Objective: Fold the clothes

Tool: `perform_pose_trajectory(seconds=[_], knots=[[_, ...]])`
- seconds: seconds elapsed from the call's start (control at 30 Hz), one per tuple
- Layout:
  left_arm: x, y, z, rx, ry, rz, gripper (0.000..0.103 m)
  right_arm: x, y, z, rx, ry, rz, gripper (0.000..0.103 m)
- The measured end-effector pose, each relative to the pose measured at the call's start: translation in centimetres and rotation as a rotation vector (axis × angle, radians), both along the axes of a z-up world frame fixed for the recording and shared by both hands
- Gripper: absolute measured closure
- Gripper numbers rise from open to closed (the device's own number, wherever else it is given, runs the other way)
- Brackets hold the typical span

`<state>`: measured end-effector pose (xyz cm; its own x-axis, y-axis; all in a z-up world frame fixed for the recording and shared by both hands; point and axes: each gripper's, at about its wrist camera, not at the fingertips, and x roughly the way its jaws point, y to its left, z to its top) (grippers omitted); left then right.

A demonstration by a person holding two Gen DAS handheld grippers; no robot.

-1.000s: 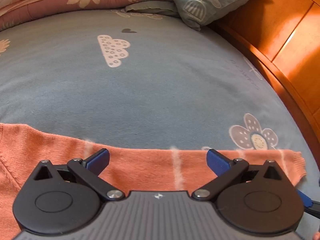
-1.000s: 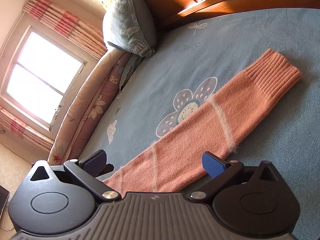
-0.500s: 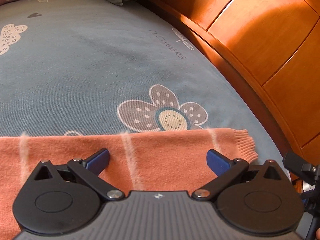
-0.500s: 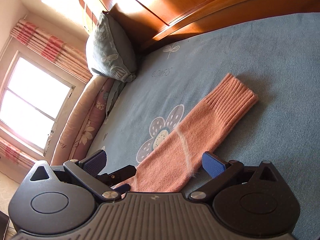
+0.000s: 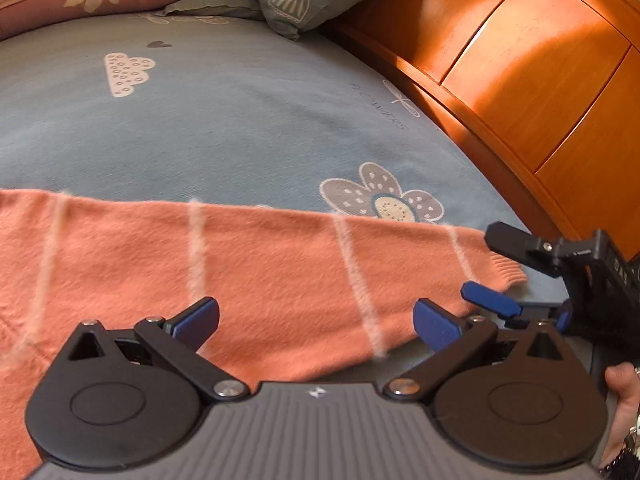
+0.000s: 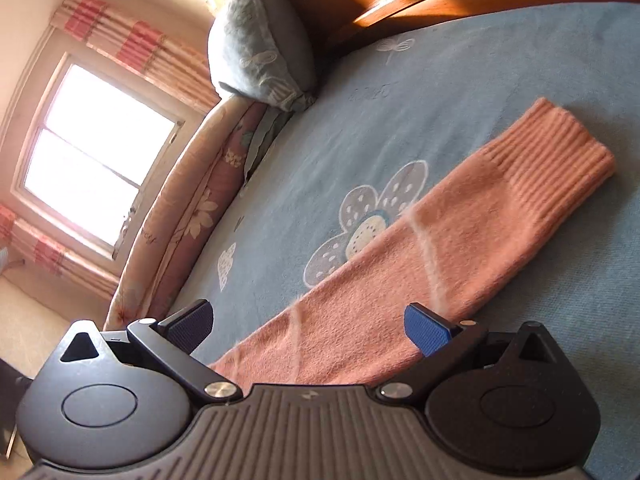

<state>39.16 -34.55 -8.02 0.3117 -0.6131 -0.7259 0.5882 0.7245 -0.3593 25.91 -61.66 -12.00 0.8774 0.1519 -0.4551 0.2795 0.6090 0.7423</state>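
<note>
An orange knit sweater with thin pale stripes lies flat on the blue bed sheet; its sleeve runs across the left wrist view and ends in a ribbed cuff in the right wrist view. My left gripper is open and empty, hovering just above the sleeve. My right gripper is open and empty over the sleeve's middle; it also shows at the right edge of the left wrist view, close to the cuff.
The blue sheet has flower and cloud prints. A wooden headboard stands along the right. A blue-grey pillow and a rolled floral quilt lie at the bed's far side. A window is beyond.
The left gripper has pulled back to the left and the sleeve looks closer and larger. The right gripper has moved nearer the cuff and now shows more fully in the left wrist view.
</note>
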Motion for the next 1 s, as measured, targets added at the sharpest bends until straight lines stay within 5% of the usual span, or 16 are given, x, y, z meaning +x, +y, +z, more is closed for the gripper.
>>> perform_pose_trajectory(seconds=[0.23,0.33,0.63,0.77,1.0], knots=[[-0.4,2.7,-1.6,-0.003,0.019,0.037,0.001,3.9,4.9,0.3,-0.296,0.105,0.166,0.0],[-0.7,2.6,-1.7,-0.001,0.007,0.029,0.001,3.2,3.3,0.3,-0.276,0.088,0.123,0.0],[-1.7,1.1,-0.4,-0.058,0.001,-0.05,0.001,-2.6,-4.2,1.0,-0.199,0.09,-0.263,0.0],[-1.9,-1.2,-0.8,-0.089,-0.002,-0.106,0.001,-3.5,-4.6,1.6,-0.143,0.025,-0.249,0.0],[-2.6,-1.8,-1.9,-0.101,0.053,-0.137,0.001,-1.8,-2.5,2.2,-0.203,0.046,-0.172,0.0]])
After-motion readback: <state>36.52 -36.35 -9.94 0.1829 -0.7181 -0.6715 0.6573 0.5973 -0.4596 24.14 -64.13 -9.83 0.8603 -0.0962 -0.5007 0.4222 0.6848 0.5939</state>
